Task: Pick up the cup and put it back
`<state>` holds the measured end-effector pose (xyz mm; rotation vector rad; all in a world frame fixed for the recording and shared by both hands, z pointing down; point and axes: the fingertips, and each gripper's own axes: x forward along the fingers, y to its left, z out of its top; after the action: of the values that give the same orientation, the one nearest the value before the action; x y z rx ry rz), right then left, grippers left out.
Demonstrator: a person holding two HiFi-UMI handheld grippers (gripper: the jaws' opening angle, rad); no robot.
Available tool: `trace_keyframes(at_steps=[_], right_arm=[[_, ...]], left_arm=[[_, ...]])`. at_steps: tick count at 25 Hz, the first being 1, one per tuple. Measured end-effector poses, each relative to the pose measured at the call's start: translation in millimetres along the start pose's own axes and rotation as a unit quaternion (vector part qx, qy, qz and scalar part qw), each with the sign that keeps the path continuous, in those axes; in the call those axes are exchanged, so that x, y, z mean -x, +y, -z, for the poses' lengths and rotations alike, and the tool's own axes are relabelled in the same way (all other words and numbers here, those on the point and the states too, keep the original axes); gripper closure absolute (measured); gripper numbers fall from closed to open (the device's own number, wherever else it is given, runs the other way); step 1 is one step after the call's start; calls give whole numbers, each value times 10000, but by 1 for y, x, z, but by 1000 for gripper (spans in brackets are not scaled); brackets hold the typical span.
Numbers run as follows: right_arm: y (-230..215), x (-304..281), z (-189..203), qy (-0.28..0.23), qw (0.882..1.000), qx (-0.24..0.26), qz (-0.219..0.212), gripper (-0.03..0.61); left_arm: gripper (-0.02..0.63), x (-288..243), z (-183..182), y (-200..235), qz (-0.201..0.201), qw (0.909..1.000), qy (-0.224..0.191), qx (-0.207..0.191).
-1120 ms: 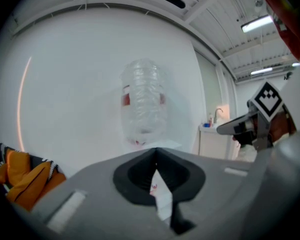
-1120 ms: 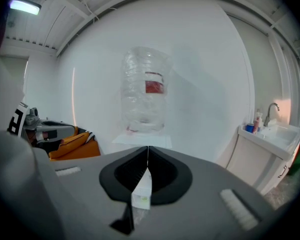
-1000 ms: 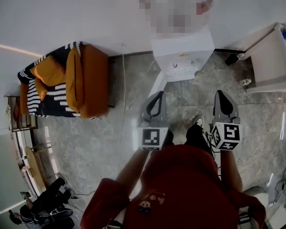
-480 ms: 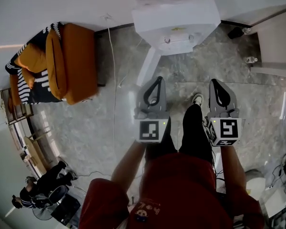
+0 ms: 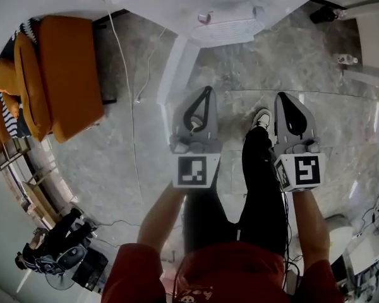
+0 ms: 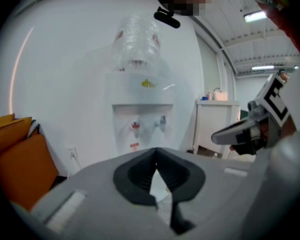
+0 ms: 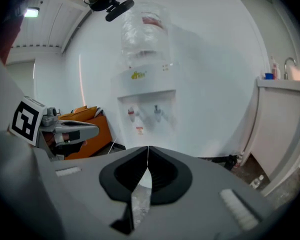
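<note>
No cup shows in any view. My left gripper (image 5: 206, 88) and right gripper (image 5: 283, 95) are held side by side above the marble floor, both pointing at a white water dispenser (image 5: 222, 19). Each has its jaws shut with nothing between them. In the left gripper view the closed tips (image 6: 156, 150) sit below the dispenser (image 6: 142, 114) with its red and blue taps. The right gripper view shows its closed tips (image 7: 148, 147) under the same dispenser (image 7: 147, 104), whose clear bottle stands on top.
An orange sofa (image 5: 57, 74) with striped cushions stands at the left. A white cabinet (image 7: 285, 124) is at the right of the dispenser. A white cable (image 5: 129, 106) runs over the floor. The person's legs (image 5: 259, 169) stand between the grippers.
Both grippers have sunk together while staying shut. The head view has tilted further down, so the dispenser and sofa have slid toward the top edge.
</note>
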<state>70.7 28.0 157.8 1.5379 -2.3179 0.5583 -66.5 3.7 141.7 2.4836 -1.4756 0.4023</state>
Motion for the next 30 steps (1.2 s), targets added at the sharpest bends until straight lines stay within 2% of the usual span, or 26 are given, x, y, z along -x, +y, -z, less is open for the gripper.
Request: trace_keyframes(at_steps=[3,6,9,12,15,20,24,26,30], right_arm=[[-9,-21,60,146,9997,-178,21,577],[-18,-50,119,122,9997,113,-161,577],[-34,-80,173,132,9993,291,-199,577],[-52,-108,217,133,9992,319,-184,577],[-63,-143,248,28,9983,543,-216,577],[-77,-208,275,-344,9954,844,-307,577],[-84,-249,305,-574,9922,1062,-320,577],[-89,-270,323,-480,9888,1324,-491,577],[-94,-306,342,-481,9786,1808,-853,577]], left_arm=[[612,-19,64,-4,199,9990,161,-370],[612,-42,124,-8,369,9978,184,-528],[612,-63,178,-5,434,9983,71,-390],[612,-88,231,8,242,9997,-87,29],[612,-115,280,17,237,9997,-45,66],[612,-166,332,33,326,9989,-282,-202],[612,-204,364,50,107,9981,-603,-83],[612,-224,379,54,99,9971,-725,-197],[612,-255,409,57,366,9939,-881,-557]])
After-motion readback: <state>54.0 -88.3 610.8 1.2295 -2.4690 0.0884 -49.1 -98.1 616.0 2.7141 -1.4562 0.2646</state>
